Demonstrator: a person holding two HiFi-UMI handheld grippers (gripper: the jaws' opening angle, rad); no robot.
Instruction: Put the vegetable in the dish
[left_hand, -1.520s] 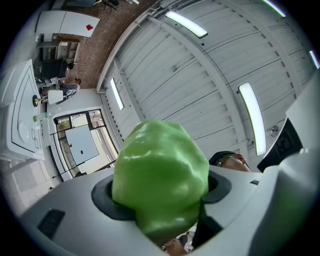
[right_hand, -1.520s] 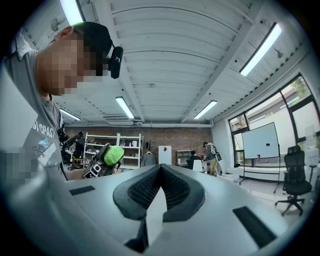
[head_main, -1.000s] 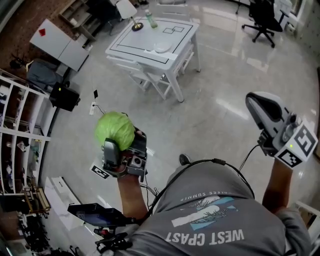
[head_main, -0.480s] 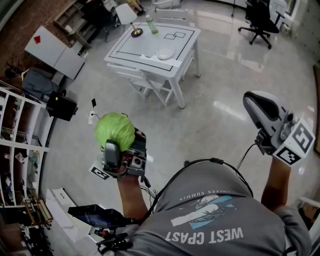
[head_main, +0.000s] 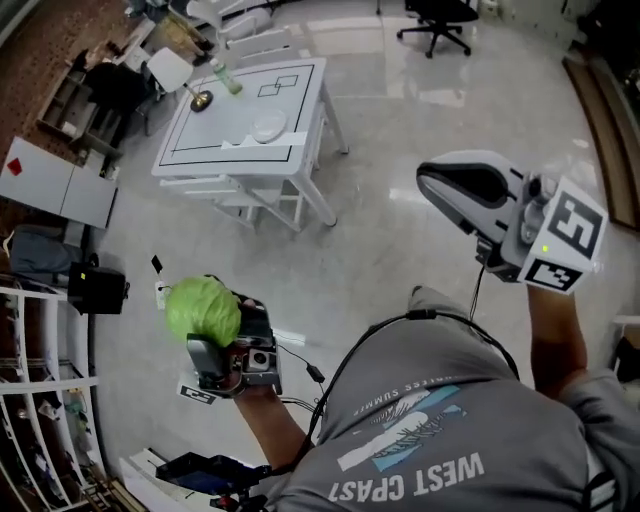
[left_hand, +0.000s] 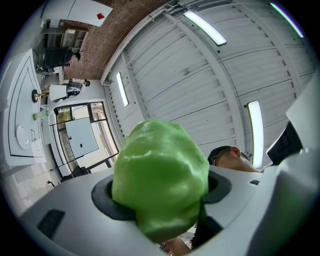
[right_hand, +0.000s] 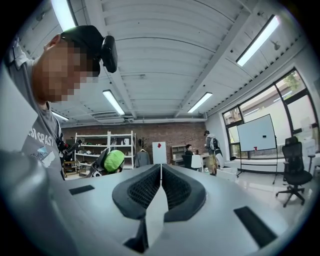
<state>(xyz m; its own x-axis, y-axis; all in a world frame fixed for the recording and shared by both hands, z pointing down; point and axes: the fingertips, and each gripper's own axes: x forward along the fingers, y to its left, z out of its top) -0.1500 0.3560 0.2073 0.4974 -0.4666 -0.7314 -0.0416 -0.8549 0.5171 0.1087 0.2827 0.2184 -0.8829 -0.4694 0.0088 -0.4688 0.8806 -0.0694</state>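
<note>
Left gripper: held low at the person's left side, clamped on the vegetable, a round, pale green leafy head. In the left gripper view the head fills the gap between the jaws. It covers most of both dark pads, and only their outer curves show on either side. Its underside is cut off by the gripper body.

Right gripper: raised at the person's right. The jaws are pressed together along a thin seam with nothing between them. The vegetable appears small and far off at the left of this view.

Dish: white, on the white counter, well away across the floor from both grippers. It is too small to tell whether anything lies in it.

Also on the counter: a bottle and a brass-coloured item at the far edge. The kind of item is unclear.

The person's grey shirt blocks the lower middle of the head view.
</note>
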